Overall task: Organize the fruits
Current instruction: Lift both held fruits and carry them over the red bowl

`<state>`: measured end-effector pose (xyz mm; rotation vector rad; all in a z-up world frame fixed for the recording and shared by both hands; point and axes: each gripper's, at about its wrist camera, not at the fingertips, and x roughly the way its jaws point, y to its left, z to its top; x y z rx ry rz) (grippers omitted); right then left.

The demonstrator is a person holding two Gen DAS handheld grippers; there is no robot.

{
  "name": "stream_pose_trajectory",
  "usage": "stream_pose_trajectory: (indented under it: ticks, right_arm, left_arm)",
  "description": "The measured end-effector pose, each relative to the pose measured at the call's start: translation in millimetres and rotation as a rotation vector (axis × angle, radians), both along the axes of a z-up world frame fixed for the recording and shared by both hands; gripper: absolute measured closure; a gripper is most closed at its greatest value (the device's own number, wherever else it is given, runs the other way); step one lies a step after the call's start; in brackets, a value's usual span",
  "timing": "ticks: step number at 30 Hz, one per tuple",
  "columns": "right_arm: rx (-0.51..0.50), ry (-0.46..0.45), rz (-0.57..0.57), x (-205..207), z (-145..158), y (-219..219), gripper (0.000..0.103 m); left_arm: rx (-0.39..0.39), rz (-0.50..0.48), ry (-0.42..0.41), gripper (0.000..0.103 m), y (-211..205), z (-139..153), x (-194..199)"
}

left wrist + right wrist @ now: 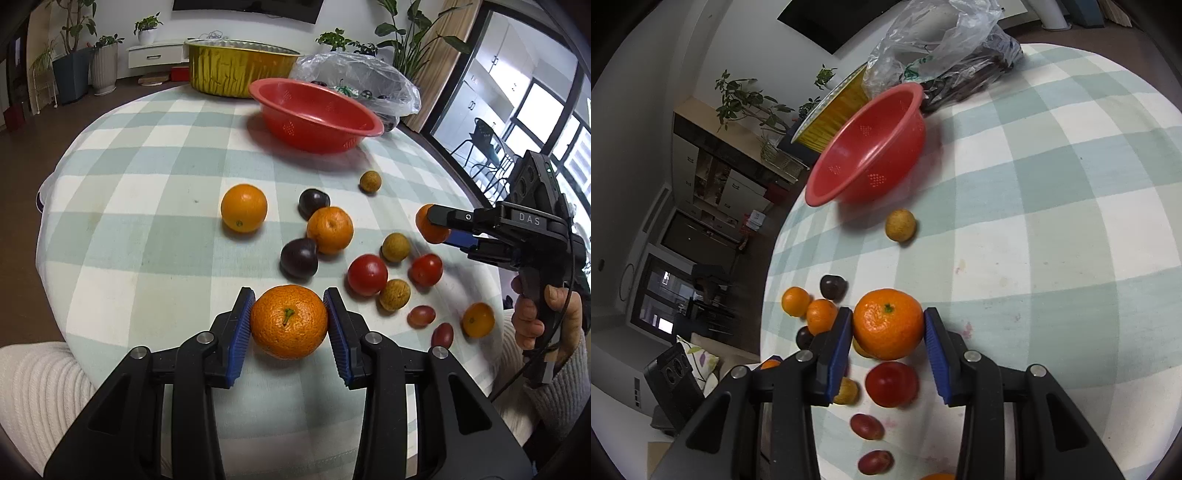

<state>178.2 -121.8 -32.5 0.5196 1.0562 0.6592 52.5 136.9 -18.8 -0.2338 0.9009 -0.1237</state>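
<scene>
My left gripper (290, 306) is shut on a stemmed mandarin (290, 325), its blue pads pressing both sides, low over the checked tablecloth (147, 221). My right gripper (888, 315) is shut on a second mandarin (888, 326), held just above the scattered fruit. The left wrist view shows that gripper (434, 225) from the side at the right, its mandarin (428, 230) half hidden by a finger. Loose on the cloth lie two oranges (243, 208), dark plums (299, 257), tomatoes (367, 275), longans (396, 246) and red grapes (421, 316). An empty red colander (317, 114) sits behind them.
A gold foil pan (236, 70) and a crumpled plastic bag (354, 81) holding dark fruit stand behind the colander. A person's hand (532, 317) grips the right tool; a white knit sleeve (40, 380) is at lower left. The table edge curves close on the left.
</scene>
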Motion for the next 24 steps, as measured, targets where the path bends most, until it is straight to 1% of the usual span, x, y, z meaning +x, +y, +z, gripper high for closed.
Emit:
stream_pose_trajectory:
  ticks: [8,15,24]
  right_arm:
    - [0.097,0.008,-0.008,19.2,11.3,4.7,0.061]
    - [0.188,0.008,-0.032,44.0,23.7,9.7,0.061]
    - [0.224,-0.008,-0.056,77.5,30.5,18.9,0.061]
  left_arm:
    - [-0.015,-0.008,-0.044,0.067,6.9,26.9,25.2]
    - [-0.033,-0.018,-0.078,0.067,9.6,50.9,59.9]
    - [-0.027,-0.037,-0.087,0.067,7.1,66.3,118.4]
